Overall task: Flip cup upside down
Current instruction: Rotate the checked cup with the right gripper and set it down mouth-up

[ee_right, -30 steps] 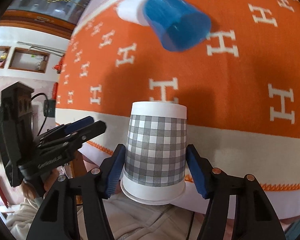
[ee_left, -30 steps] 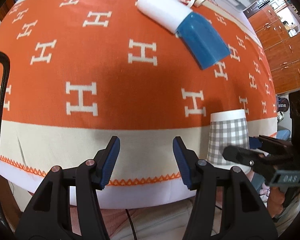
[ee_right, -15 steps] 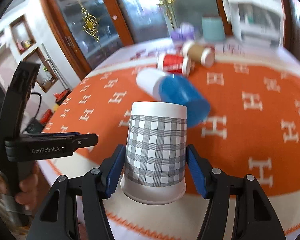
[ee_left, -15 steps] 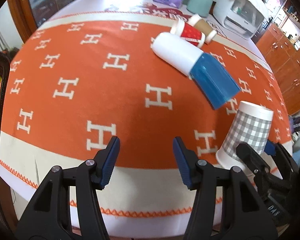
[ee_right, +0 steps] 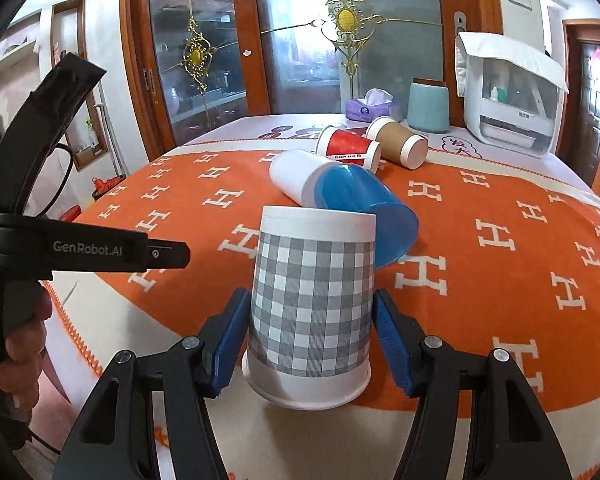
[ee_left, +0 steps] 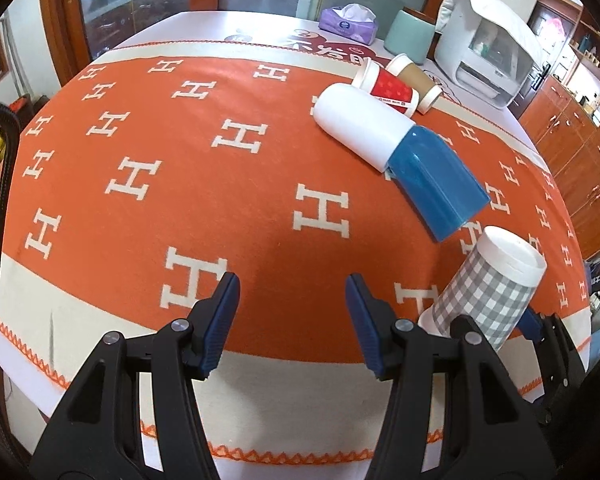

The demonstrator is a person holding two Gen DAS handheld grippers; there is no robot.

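A grey-and-white checked paper cup (ee_right: 312,304) is upside down, its rim at the bottom, held between the blue pads of my right gripper (ee_right: 308,340). It hangs slightly tilted just above the near edge of the orange cloth. In the left wrist view the same cup (ee_left: 488,292) shows at the lower right, base up, with the right gripper behind it. My left gripper (ee_left: 292,320) is open and empty over the near part of the cloth, to the left of the cup.
An orange tablecloth with white H marks (ee_left: 220,184) covers the table. A white cup nested with a blue cup (ee_left: 400,160) lies on its side beyond, with a red cup (ee_left: 388,90) and a brown cup (ee_left: 414,78) behind. A tissue box, teal jar and white appliance (ee_left: 488,40) stand at the back.
Both grippers have risen and tilted up, so the far room now shows. The checked cup stays upside down in my right gripper and has moved forward over the cloth.
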